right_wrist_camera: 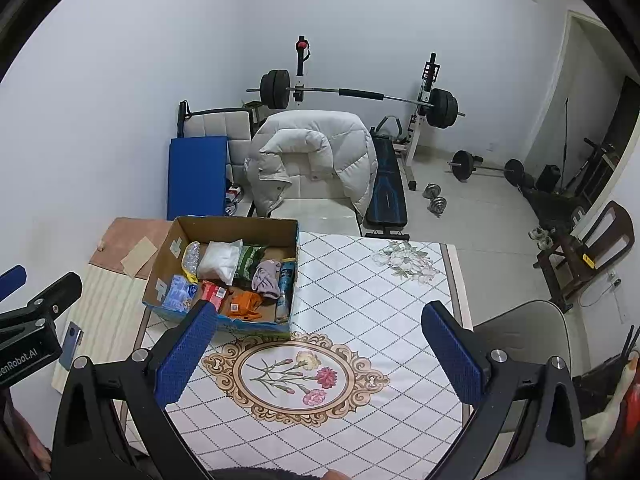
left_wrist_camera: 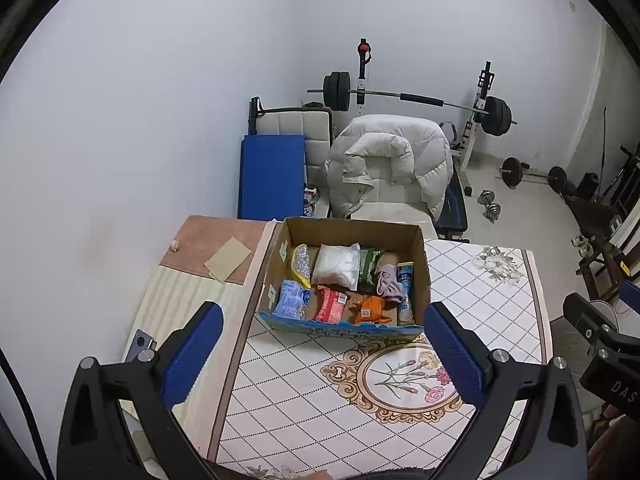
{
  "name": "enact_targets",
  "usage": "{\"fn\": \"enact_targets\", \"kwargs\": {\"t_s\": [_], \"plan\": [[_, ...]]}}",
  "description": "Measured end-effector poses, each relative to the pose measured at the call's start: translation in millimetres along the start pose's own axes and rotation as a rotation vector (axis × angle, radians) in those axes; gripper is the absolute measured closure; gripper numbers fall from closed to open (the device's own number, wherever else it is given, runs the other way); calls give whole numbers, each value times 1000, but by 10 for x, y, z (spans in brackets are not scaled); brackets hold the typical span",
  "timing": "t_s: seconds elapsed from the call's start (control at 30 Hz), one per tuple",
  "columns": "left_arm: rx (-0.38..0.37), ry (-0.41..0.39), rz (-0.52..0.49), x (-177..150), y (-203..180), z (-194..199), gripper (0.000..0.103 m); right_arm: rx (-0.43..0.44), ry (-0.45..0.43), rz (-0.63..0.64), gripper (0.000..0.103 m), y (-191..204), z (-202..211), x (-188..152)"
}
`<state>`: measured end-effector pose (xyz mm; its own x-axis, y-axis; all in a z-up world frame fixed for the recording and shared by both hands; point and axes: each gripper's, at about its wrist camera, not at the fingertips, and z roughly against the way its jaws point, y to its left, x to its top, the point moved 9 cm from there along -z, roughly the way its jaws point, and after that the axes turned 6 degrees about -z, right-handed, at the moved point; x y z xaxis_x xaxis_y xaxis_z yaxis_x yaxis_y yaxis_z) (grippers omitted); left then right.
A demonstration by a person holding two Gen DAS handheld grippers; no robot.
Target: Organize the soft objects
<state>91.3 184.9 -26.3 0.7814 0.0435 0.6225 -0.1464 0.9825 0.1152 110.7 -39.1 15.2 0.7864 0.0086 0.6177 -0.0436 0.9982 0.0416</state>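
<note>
Both the left tongs (left_wrist_camera: 322, 354) and right tongs (right_wrist_camera: 320, 350) gape wide and empty, so grabbing the squishy white plastic pouch (left_wrist_camera: 335, 266) in the brown cardboard box (left_wrist_camera: 425, 280) could nudge neighbours.

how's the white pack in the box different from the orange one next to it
The white pack is the bigger of the two and sits in the back row of the cardboard box; the orange pack is smaller and lies at the front wall. The white one looks plain and puffy; the orange one is crumpled and carries a small printed label. Both are soft packages lying loose inside the box, untouched by either tool.
</note>
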Motion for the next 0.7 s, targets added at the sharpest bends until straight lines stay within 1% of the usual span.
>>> {"fn": "enact_targets", "kwargs": {"t_s": [0.6,0.7], "plan": [[1,-2,-1,3,-29,37,0,-5,-4,-2,0,10,8,21],[-8,-2,1,14,-40,43,0,-5,-5,-4,0,2,24,17]]}}
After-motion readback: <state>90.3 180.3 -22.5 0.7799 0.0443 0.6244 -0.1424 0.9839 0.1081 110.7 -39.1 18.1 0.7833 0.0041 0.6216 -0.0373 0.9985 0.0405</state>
